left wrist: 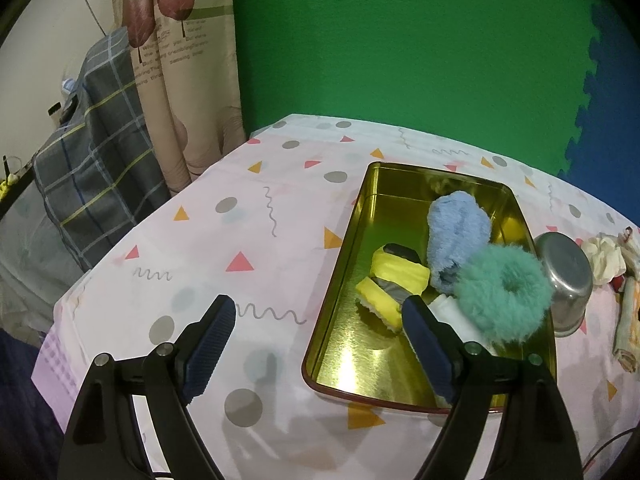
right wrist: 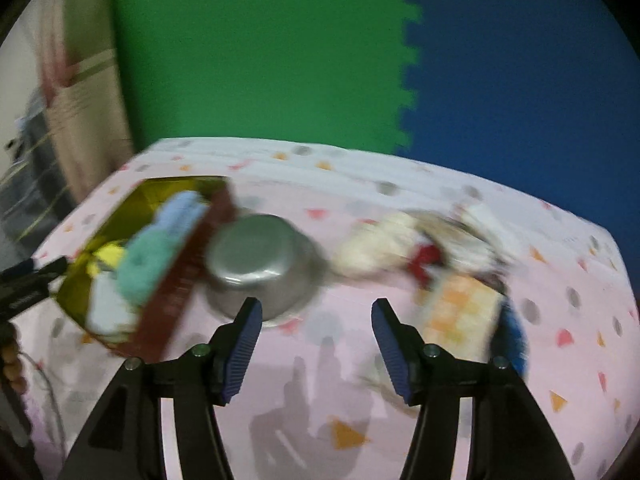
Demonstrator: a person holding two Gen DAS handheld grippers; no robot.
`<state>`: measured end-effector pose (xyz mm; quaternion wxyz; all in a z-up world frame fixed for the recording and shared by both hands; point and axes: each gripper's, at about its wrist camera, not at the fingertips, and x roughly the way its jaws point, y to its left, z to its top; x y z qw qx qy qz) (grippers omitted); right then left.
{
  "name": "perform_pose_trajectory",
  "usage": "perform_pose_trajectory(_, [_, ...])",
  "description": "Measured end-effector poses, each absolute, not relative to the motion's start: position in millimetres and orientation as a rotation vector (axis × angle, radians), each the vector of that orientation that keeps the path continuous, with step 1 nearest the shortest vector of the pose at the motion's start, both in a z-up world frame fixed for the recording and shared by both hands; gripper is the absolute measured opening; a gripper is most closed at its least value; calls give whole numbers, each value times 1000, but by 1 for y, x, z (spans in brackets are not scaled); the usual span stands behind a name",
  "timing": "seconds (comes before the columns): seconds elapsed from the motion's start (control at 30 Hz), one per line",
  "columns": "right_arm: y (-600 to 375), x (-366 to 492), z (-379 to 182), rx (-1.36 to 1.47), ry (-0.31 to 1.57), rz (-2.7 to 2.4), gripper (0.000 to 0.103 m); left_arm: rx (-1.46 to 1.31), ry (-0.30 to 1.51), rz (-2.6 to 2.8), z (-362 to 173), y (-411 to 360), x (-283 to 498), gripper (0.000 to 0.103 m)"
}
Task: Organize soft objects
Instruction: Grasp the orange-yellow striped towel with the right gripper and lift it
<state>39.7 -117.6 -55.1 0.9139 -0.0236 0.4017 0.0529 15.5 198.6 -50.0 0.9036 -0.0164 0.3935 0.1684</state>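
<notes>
The left gripper (left wrist: 318,308) hangs over the near left corner of the gold metal tray (left wrist: 340,292). Its 2 blue-padded jaws stand wide apart with nothing between them: 1 pad is over the patterned tablecloth (left wrist: 248,216), the other over the tray interior.

Tray contents, as the left wrist view shows them:
- 1 green fluffy scrunchie (left wrist: 502,292), resting at the tray's right rim.
- 1 light blue fluffy item (left wrist: 456,236), lying behind and touching the scrunchie.
- 2 yellow sponge pieces (left wrist: 394,274), lying near the tray centre, with a dark grey item partly under them.
- 1 white soft item (left wrist: 446,308), partly hidden behind the gripper pad.

A steel bowl (left wrist: 568,276) sits upside down on the cloth, just beside the tray's right wall. To the right of the bowl, a cream scrunchie (left wrist: 604,260) and a folded patterned cloth (left wrist: 628,332) lie on the table, outside the tray.

The right gripper (right wrist: 316,312) is over bare tablecloth, between the bowl and the loose items. Its jaws stand apart and hold nothing. The right wrist view is motion-blurred; detail of the loose pile cannot be told beyond cream, red and orange-checked fabric (right wrist: 460,304).

A green and blue foam wall (left wrist: 400,40) stands behind the table. A curtain (left wrist: 180,80) and a plaid fabric (left wrist: 96,160) are at the left.
</notes>
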Motion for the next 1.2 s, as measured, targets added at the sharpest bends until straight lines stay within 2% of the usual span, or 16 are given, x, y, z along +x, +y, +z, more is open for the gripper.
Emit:
perform_pose_trajectory(0.3, [-164,55,-86,5,905,-43,72,-13,814,338,-51,193,16,83])
perform_pose_trajectory(0.73, [-171,87,-123,21,942,-127,73,38,787,322,-49,178,14,84])
perform_pose_trajectory(0.87, [-167,87,-129,-22,938,-121,78,65,758,283,-44,163,11,84])
perform_pose_trajectory(1.13, [-168,79,-129,-26,903,-79,78,126,744,135,-30,109,16,84])
perform_pose_trajectory(1.2, [-169,74,-128,-23,896,-67,72,140,737,104,-27,95,19,84])
